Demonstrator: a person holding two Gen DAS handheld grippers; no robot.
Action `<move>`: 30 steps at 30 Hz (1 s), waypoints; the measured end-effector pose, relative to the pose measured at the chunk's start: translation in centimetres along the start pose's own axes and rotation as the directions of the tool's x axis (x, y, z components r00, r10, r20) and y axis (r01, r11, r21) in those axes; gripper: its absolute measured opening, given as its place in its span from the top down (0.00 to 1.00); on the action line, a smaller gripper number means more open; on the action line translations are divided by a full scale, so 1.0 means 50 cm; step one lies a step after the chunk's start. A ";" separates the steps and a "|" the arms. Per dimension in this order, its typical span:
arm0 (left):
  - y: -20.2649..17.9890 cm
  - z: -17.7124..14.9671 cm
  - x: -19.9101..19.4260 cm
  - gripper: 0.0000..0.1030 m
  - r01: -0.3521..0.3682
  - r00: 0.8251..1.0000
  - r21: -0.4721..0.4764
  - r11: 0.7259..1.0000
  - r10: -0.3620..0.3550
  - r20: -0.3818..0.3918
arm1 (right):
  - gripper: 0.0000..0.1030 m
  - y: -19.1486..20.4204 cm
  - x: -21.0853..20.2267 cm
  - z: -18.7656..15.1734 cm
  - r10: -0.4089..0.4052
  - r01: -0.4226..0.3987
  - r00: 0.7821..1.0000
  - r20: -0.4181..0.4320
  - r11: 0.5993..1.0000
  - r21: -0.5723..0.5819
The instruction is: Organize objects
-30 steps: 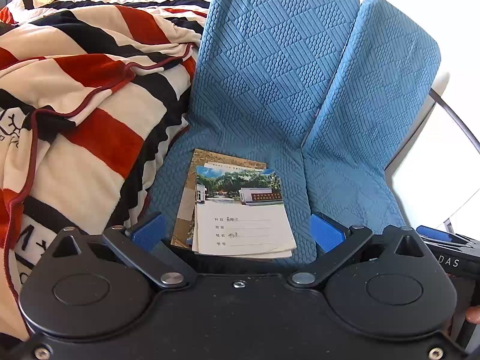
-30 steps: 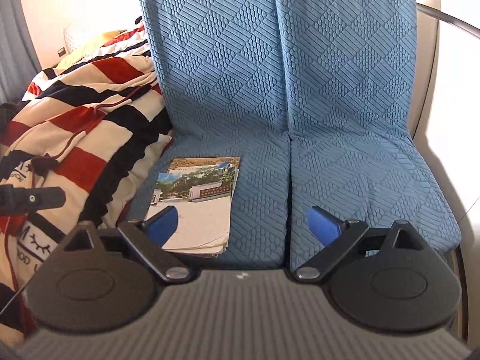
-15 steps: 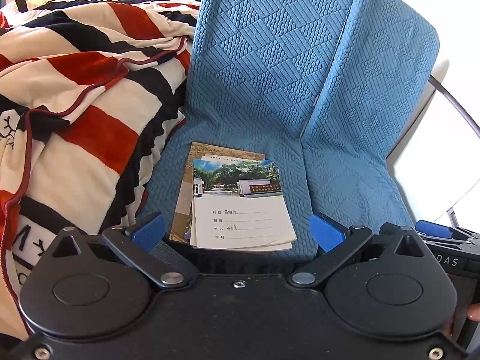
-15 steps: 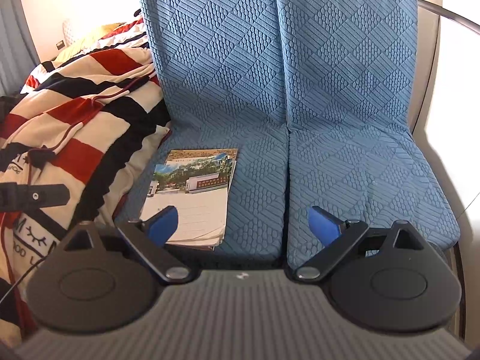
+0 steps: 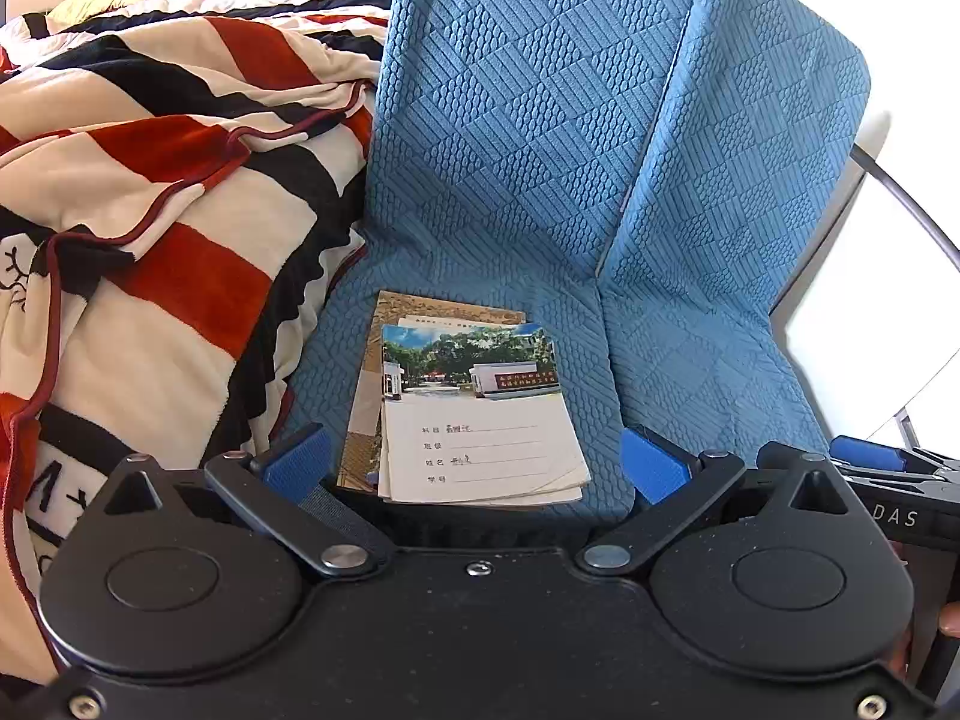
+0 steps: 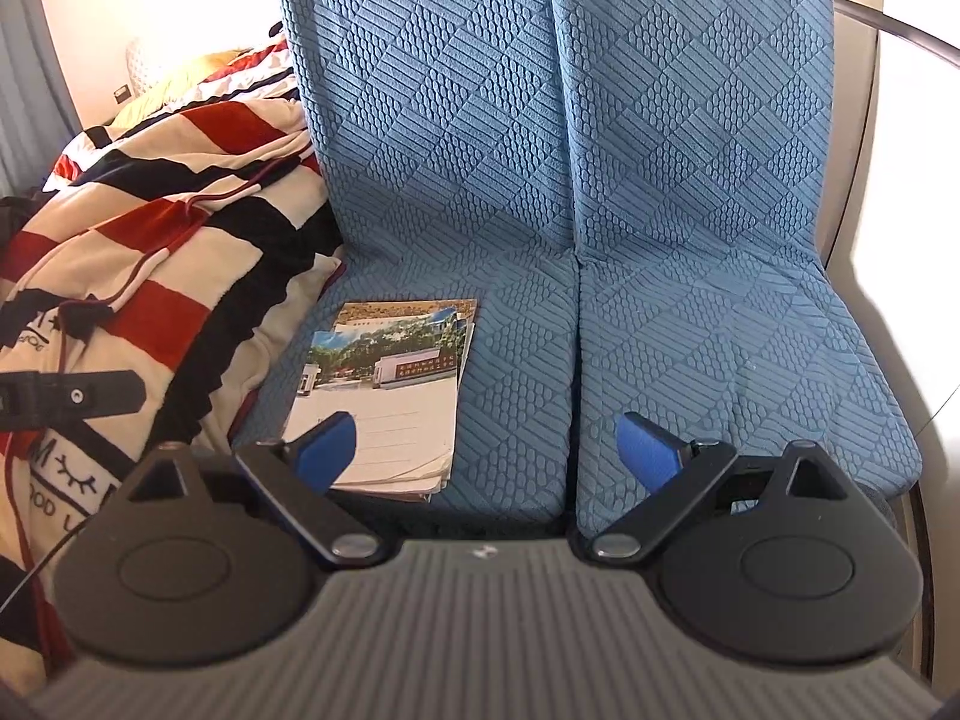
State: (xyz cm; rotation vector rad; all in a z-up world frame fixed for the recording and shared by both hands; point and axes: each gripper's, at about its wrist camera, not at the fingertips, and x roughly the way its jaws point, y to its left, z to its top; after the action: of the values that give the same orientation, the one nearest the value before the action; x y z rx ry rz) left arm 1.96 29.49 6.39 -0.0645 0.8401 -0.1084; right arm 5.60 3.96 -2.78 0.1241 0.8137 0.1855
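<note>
A blue sofa (image 5: 528, 138) fills most of both views, its cover a stretchy quilted fabric embossed with a patchwork of scale and stripe patterns, split into two seat sections with a seam running down between them. Beside it on the left lies a soft fleece blanket (image 5: 150, 192) in red, black and cream stripes, heaped in folds and edged with dark red piping; it spills against the sofa's left side. On the left seat section, near the front edge, rests a small stack of notebooks (image 5: 474, 414): flat, rectangular, paper-covered, slightly fanned. The top one shows a photo of trees and a building above a white panel with ruled lines and handwriting; a brown cover pokes out behind it. The left gripper (image 5: 474, 462) hangs just in front of the stack, jaws spread wide and empty, blue pads either side of it. The right gripper (image 6: 486, 450) likewise has its jaws wide apart, holding nothing, its left pad overlapping the stack in view.
</note>
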 end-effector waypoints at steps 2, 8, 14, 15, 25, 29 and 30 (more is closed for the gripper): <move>0.000 0.000 -0.001 0.01 0.000 1.000 0.002 1.000 0.000 0.001 | 0.08 0.001 -0.001 0.001 0.000 0.000 1.000 0.002 1.000 0.000; 0.001 -0.001 0.002 0.01 -0.003 1.000 0.003 1.000 0.003 -0.003 | 0.08 0.000 0.003 -0.001 0.000 0.000 1.000 -0.004 1.000 -0.002; -0.004 0.001 0.007 0.01 -0.010 1.000 0.002 1.000 0.010 -0.023 | 0.08 -0.006 0.007 -0.003 -0.002 0.002 1.000 -0.016 1.000 0.004; -0.006 0.000 0.012 0.01 -0.016 0.999 0.004 1.000 0.016 -0.034 | 0.08 -0.008 0.010 -0.003 -0.002 0.002 1.000 -0.021 1.000 0.008; -0.030 -0.022 0.062 0.01 -0.037 0.991 0.020 0.999 0.039 -0.129 | 0.08 -0.035 0.039 -0.022 -0.047 0.052 0.993 -0.105 0.997 0.049; -0.039 -0.026 0.065 0.01 -0.032 0.991 0.029 0.999 0.035 -0.128 | 0.08 -0.044 0.040 -0.030 -0.053 0.060 0.992 -0.114 0.996 0.062; -0.040 -0.025 0.066 0.01 -0.031 0.991 0.030 0.999 0.035 -0.126 | 0.08 -0.045 0.038 -0.030 -0.050 0.057 0.993 -0.110 0.996 0.063</move>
State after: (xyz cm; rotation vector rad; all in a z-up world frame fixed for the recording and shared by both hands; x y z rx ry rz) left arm 3.06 27.08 3.32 -0.0178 0.9657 -0.0936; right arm 6.05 2.22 -5.57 0.1550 0.9304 0.1153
